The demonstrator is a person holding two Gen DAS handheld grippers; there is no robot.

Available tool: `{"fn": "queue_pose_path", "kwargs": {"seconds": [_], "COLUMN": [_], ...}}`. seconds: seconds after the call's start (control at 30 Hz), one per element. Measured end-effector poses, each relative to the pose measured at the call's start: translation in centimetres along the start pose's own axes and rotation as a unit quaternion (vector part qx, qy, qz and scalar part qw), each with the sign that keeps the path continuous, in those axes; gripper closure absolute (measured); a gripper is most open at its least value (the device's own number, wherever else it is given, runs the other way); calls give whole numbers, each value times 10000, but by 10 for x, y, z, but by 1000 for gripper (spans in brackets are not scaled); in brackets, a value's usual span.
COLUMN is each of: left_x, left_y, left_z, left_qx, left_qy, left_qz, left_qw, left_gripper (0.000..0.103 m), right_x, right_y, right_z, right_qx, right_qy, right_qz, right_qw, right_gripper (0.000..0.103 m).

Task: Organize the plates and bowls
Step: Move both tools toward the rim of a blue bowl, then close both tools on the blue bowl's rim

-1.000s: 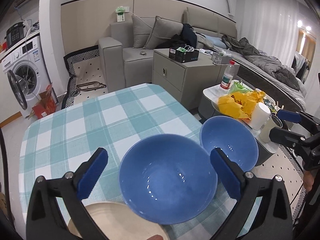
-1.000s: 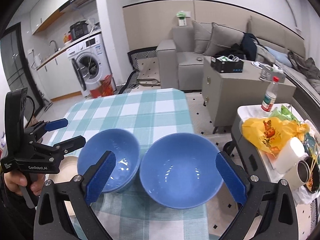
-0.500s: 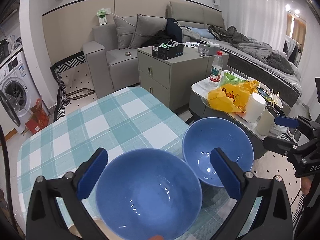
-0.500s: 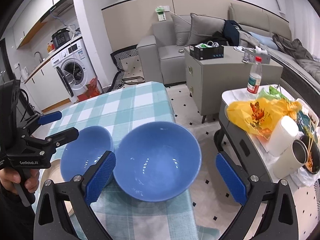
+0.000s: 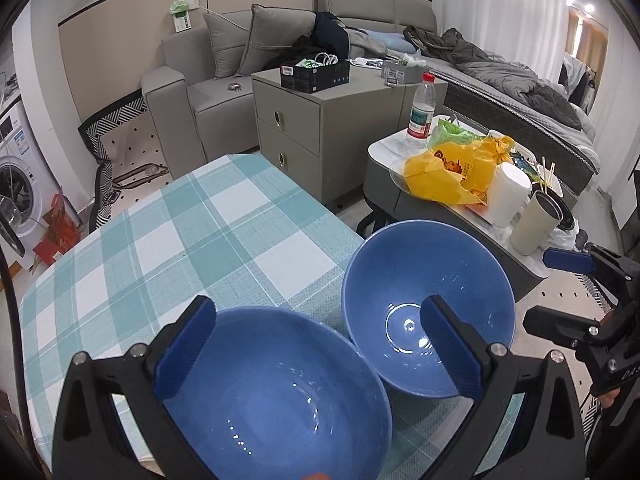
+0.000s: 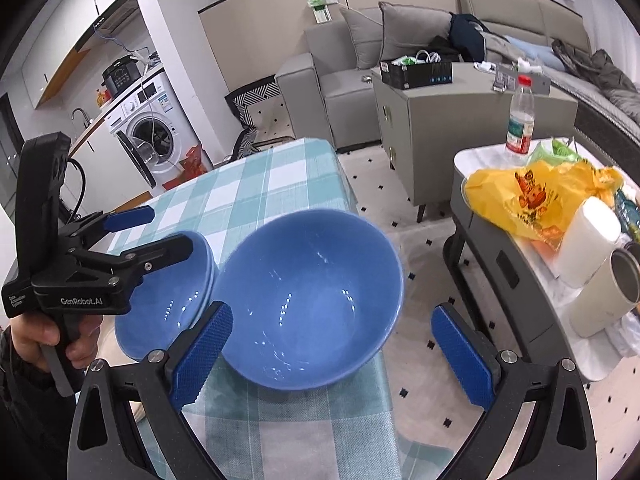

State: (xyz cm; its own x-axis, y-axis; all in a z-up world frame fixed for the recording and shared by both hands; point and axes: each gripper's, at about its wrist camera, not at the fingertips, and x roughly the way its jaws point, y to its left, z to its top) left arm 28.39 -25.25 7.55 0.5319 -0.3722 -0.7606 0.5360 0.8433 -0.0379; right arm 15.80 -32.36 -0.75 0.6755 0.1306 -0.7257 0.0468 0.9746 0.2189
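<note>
Two blue bowls (image 5: 276,396) (image 5: 424,280) sit side by side on the checked desk (image 5: 192,236); left gripper (image 5: 316,348) and right gripper (image 6: 332,356) both gape, released.

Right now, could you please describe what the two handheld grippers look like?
Both have black frames with silver screws and blue textured pads. The left gripper has white GenRobot.AI lettering, a black cable and a pistol handle held by a dark-sleeved hand. The right gripper matches.

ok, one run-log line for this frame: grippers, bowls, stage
left gripper: open over left blue bowl | right gripper: open around right blue bowl | bowls on checked table, unstacked | stage: pre-grasp
</note>
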Motion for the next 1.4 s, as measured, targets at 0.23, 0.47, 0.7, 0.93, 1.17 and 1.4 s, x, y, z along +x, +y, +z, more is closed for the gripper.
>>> {"fn": "queue_pose_path", "kwargs": {"seconds": [0.23, 0.47, 0.7, 0.93, 1.17, 1.4], "left_x": [25, 43, 60, 71, 75, 77], "left_y": [-8, -21, -22, -26, -30, -34], "left_z": [3, 5, 8, 5, 3, 2], "left_qx": [38, 385, 457, 544, 578, 589], "left_qy": [254, 373, 518, 716, 819, 895], "left_qz": [-155, -144, -183, -289, -341, -430], "left_qw": [9996, 9985, 9974, 9955, 9944, 9933], "left_gripper": [2, 8, 18, 39, 47, 56], "right_x": [14, 30, 42, 48, 52, 55], "right_y": [-9, -18, -19, -18, -17, -16], "right_z": [-8, -15, -17, -19, -23, -27], "right_qx": [110, 290, 308, 266, 180, 109], "right_qy": [124, 301, 415, 494, 575, 664], "right_qz": [-70, -121, -145, -112, -110, -158], "right_qw": [9998, 9991, 9986, 9984, 9981, 9976], "right_gripper": [2, 8, 20, 33, 43, 49]}}
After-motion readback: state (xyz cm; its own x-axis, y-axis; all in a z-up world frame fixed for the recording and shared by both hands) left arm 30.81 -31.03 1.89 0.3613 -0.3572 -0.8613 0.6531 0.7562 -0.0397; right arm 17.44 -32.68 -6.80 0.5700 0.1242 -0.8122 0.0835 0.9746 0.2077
